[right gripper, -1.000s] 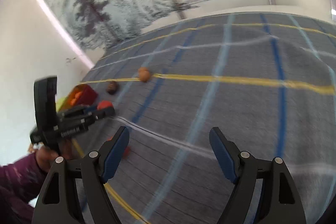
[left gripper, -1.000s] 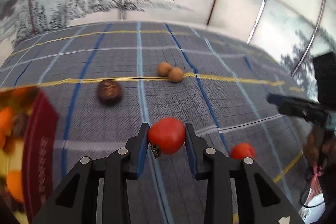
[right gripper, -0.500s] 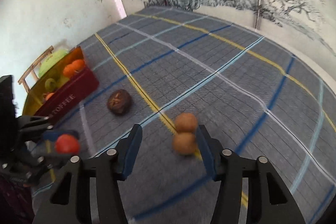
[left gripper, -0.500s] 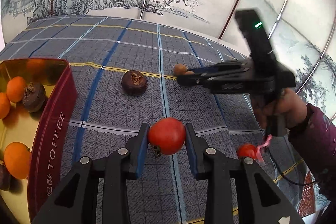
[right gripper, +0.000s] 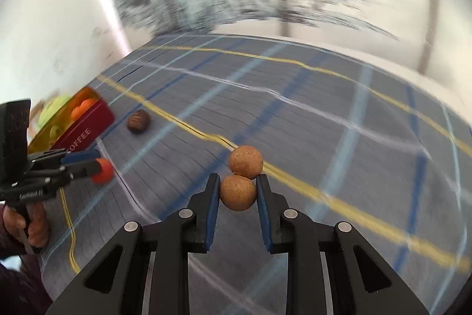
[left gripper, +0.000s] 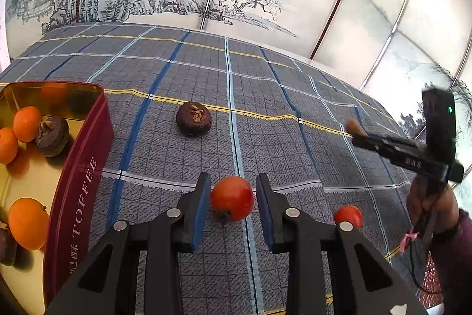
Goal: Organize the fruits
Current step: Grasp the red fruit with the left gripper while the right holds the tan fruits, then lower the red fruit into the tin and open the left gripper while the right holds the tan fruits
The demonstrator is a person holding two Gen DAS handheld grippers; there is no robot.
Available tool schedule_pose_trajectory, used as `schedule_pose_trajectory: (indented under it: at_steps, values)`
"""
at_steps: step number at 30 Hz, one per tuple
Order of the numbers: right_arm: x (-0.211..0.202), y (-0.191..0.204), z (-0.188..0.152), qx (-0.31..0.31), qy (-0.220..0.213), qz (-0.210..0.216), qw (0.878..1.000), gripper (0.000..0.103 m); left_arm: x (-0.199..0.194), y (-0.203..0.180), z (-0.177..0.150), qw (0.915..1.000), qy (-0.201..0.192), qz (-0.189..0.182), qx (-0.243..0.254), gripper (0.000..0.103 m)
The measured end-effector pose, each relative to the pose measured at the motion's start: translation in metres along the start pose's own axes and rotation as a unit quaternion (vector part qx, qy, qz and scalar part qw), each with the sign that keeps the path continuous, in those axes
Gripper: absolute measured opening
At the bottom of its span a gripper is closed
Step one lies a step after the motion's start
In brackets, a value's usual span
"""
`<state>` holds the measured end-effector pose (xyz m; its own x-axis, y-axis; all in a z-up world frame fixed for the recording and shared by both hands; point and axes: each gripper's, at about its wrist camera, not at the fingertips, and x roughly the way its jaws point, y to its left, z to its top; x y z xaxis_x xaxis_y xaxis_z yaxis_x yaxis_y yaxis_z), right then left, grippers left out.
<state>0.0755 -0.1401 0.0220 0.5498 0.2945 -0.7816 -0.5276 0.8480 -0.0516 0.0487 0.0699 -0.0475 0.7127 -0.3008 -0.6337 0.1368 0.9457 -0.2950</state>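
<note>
My left gripper [left gripper: 233, 197] has a red tomato-like fruit [left gripper: 232, 198] between its blue pads, which press on it as the jaws close further. The right wrist view shows that gripper [right gripper: 97, 164] with the red fruit [right gripper: 101, 170] at its tips, beside the tin. My right gripper [right gripper: 238, 188] is closing tight on a round brown fruit [right gripper: 238, 193]. A second brown fruit [right gripper: 245, 162] touches it from behind. In the left wrist view the right gripper [left gripper: 358, 136] is at the far right with the brown fruit [left gripper: 352, 126] at its tip.
A red TOFFEE tin [left gripper: 97, 120] at the left holds oranges [left gripper: 27, 123] and a dark fruit [left gripper: 53, 135]. A dark brown fruit [left gripper: 193, 122] lies on the plaid cloth [left gripper: 265, 108]. A small red fruit [left gripper: 348, 216] lies behind my left gripper's right finger. A painted wall lies beyond the cloth.
The right gripper swung over to the two brown fruits and shut on the nearer one. The left gripper kept the red fruit, and the tin came further into its view.
</note>
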Motion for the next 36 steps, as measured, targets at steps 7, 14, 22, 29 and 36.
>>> schedule_pose_trajectory:
  at_steps: [7, 14, 22, 29, 36]
  values:
    - [-0.007, -0.019, -0.027, 0.052, 0.007, -0.001, 0.999, 0.026, 0.002, -0.006, 0.001, 0.9998, 0.008, 0.007, 0.018, 0.032]
    - [-0.009, -0.017, -0.025, 0.055, -0.004, 0.005, 0.998, 0.026, 0.013, -0.018, -0.001, 0.998, 0.038, 0.016, 0.048, 0.046]
    - [-0.004, -0.02, -0.026, 0.063, 0.005, 0.006, 0.998, 0.026, 0.019, -0.021, -0.003, 0.9968, 0.049, 0.034, 0.052, 0.027]
    - [0.0, -0.02, -0.026, 0.065, 0.016, 0.002, 0.998, 0.026, -0.005, -0.046, -0.02, 0.9965, 0.034, 0.039, 0.066, 0.027]
    - [0.001, -0.019, -0.026, 0.064, 0.017, 0.001, 0.998, 0.026, -0.056, -0.058, -0.013, 0.9968, 0.004, 0.023, 0.077, 0.027]
